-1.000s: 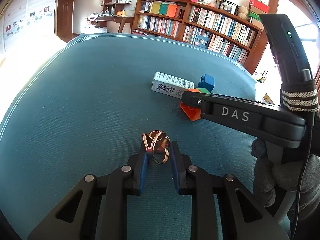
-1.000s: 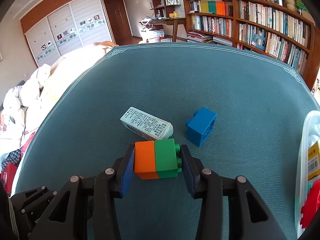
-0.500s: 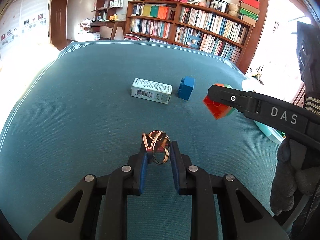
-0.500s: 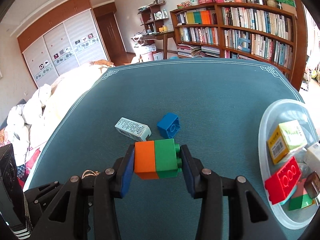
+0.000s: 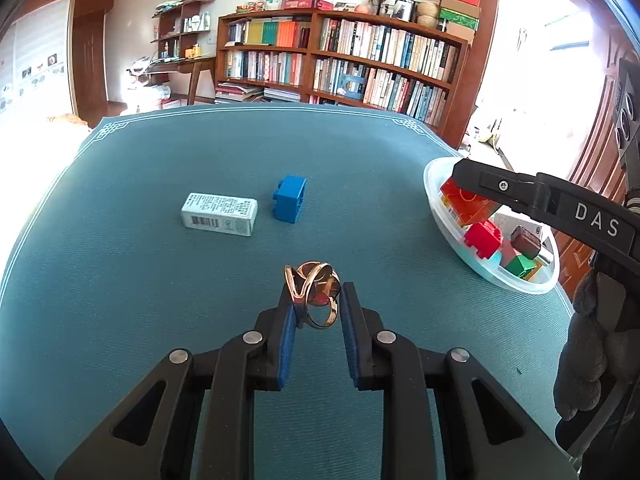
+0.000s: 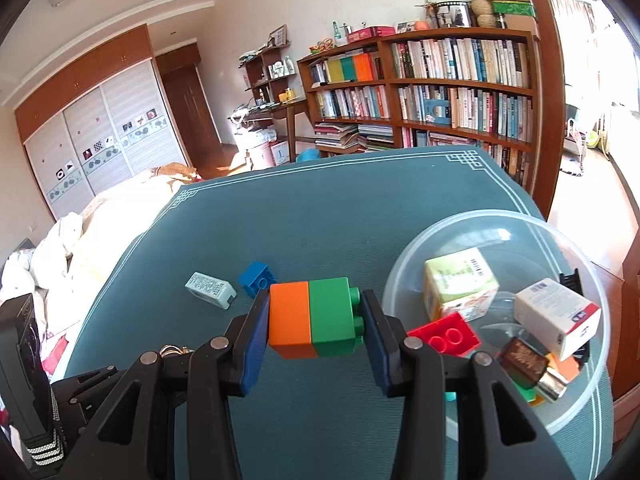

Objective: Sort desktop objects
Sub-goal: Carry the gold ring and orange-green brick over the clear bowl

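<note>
My left gripper (image 5: 318, 306) is shut on a gold ring ornament (image 5: 314, 294), held above the teal tablecloth. My right gripper (image 6: 314, 316) is shut on a joined orange-and-green block (image 6: 316, 318), lifted off the cloth just left of the clear plastic bowl (image 6: 480, 226). From the left wrist view the right gripper's arm (image 5: 560, 208) reaches over that bowl (image 5: 436, 204). A blue block (image 5: 290, 198) and a small white box (image 5: 218, 214) lie on the cloth; the right wrist view shows the same blue block (image 6: 256, 278) and white box (image 6: 210, 290) further off.
The bowl holds a red block (image 6: 444, 334), a pale green box (image 6: 460, 284), a white box (image 6: 556, 316), a brown bottle (image 6: 528, 364) and other pieces. A gloved hand (image 5: 592, 356) is at the right. Bookshelves (image 5: 340, 64) stand beyond the table, a bed (image 6: 80, 240) to its left.
Both grippers have risen and swung right with their loads. The right gripper's block has gone from beside the white box to the bowl's edge; the bowl has come into both views.
</note>
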`<state>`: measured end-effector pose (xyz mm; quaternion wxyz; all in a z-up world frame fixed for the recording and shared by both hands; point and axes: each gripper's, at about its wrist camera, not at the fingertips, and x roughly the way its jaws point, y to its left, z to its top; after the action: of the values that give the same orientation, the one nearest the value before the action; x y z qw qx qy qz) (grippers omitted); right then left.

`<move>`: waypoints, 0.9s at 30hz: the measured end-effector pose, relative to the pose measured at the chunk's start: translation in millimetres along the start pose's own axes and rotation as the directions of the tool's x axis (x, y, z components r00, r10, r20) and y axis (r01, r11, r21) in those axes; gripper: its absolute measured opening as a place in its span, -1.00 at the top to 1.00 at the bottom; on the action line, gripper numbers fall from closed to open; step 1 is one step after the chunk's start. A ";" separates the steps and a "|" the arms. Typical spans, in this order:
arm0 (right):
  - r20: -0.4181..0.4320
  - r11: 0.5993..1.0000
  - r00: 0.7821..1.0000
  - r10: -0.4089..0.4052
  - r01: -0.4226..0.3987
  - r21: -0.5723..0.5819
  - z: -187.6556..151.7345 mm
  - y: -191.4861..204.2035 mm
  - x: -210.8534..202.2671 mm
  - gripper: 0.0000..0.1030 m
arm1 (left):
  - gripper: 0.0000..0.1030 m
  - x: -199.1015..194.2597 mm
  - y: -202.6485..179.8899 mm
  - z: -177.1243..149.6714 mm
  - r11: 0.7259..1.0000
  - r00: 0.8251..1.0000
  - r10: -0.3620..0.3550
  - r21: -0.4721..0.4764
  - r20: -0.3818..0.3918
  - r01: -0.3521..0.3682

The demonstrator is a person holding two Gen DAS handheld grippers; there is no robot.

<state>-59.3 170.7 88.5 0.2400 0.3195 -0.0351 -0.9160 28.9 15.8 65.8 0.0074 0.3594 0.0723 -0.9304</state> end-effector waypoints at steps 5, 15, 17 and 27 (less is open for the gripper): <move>0.039 0.998 0.998 -0.056 0.054 0.044 6.1 -33.8 -12.9 0.07 | 0.54 1.4 -24.3 8.7 0.999 1.000 -0.023 0.039 0.009 0.022; 0.053 0.986 0.989 -0.135 0.129 0.107 8.8 -85.2 -20.3 0.07 | 0.54 6.0 -68.4 25.3 0.992 0.998 -0.063 0.107 0.021 0.061; 0.050 0.985 0.989 -0.141 0.135 0.112 9.1 -91.9 -18.4 0.07 | 0.54 7.8 -77.3 29.0 0.990 0.997 -0.072 0.120 0.021 0.069; 0.051 0.974 0.986 -0.156 0.145 0.174 2.9 -125.1 -19.8 -0.20 | 0.54 19.4 -105.4 38.5 0.981 0.995 -0.103 0.164 0.008 0.100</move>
<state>-99.8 290.0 74.9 0.1407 0.3110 -0.0962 -0.9350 -18.1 115.5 94.6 -0.0691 0.3471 0.0140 -0.9352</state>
